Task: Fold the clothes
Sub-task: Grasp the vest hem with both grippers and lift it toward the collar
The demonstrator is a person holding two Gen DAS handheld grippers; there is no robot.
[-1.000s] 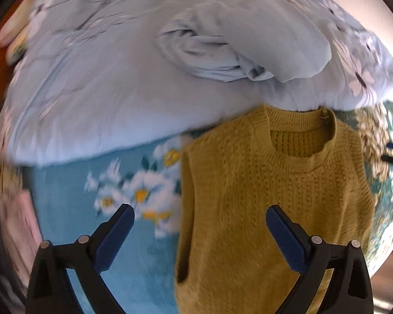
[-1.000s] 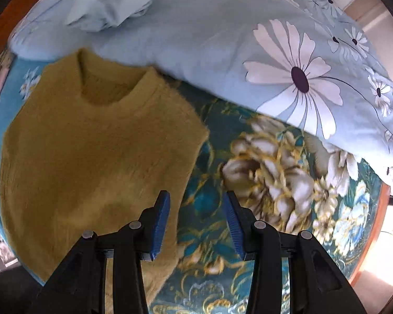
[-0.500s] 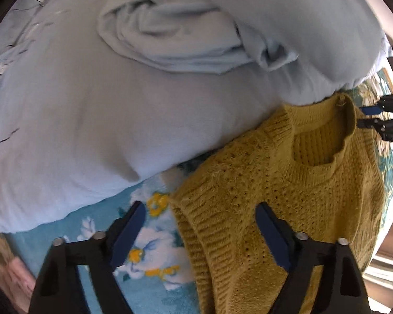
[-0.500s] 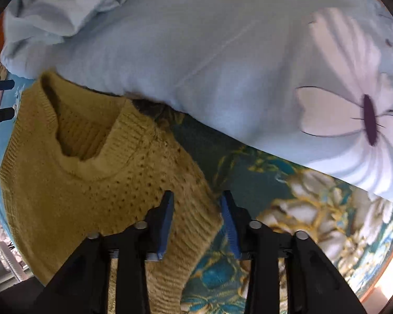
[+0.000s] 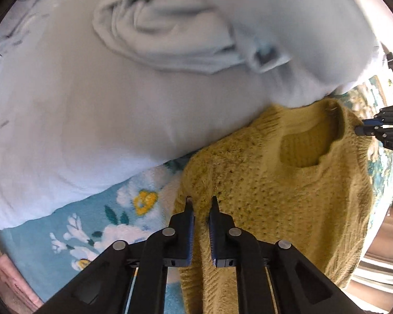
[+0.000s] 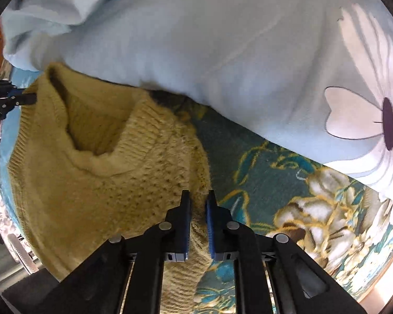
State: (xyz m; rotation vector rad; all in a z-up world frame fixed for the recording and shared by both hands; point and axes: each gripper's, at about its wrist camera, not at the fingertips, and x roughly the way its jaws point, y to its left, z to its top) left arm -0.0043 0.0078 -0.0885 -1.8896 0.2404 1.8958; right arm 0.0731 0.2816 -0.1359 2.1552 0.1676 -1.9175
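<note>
Mustard knitted vest (image 5: 275,191) lies flat, each shoulder pinched by left tool (image 5: 200,204) and right tool (image 6: 197,198).

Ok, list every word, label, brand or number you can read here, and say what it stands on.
Nothing here can be read as text.
Right tongs: pale lettering on the black body, cut by the frame edge, too small to read.
Left tongs: a faint pale marking on the body, too blurred to read.
Mustard-yellow knitted sleeveless vest: no print visible.
Pale blue flowered duvet and teal flowered blanket: flower patterns only, no words.
</note>
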